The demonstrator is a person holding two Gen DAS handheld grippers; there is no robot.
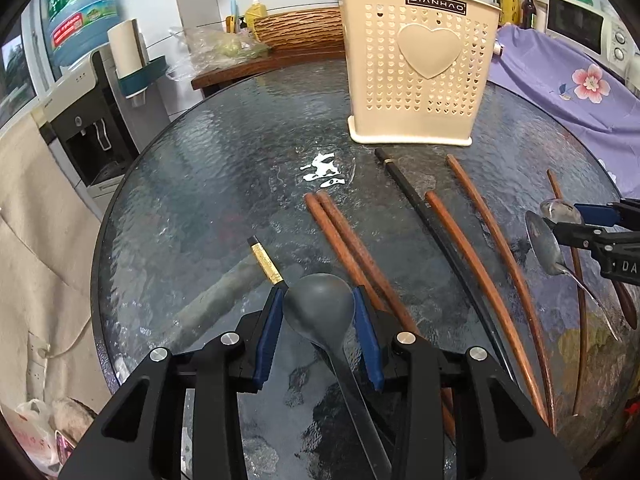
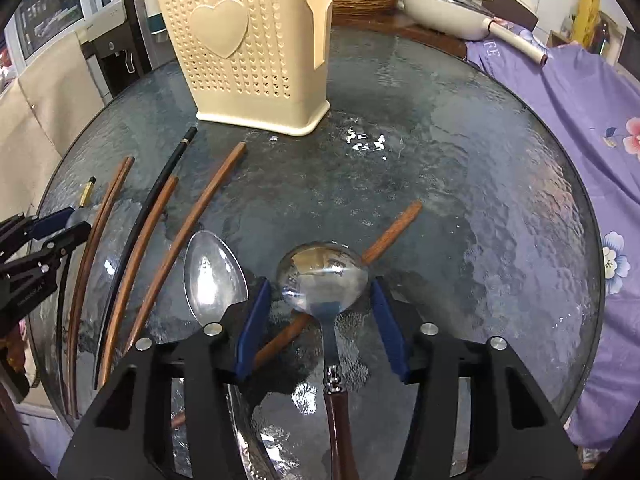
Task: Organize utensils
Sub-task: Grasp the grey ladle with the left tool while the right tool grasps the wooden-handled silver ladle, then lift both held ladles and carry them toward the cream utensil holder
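The round glass tabletop (image 1: 224,168) carries everything. The cream holder (image 1: 416,68) stands upright at its twelve o'clock edge, and none of the utensils has gone into it yet. Chopsticks (image 1: 476,240) lie scattered near the middle. The left gripper (image 1: 320,320) straddles the dark spoon (image 1: 320,304), its fingers (image 1: 268,336) spread and just beside the bowl. The right gripper (image 2: 316,312) frames the shiny spoon (image 2: 322,276), released, with clear gaps either side. This looks like the grasping step: next, each pair should clench on its spoon, lift, and carry it toward twelve o'clock.
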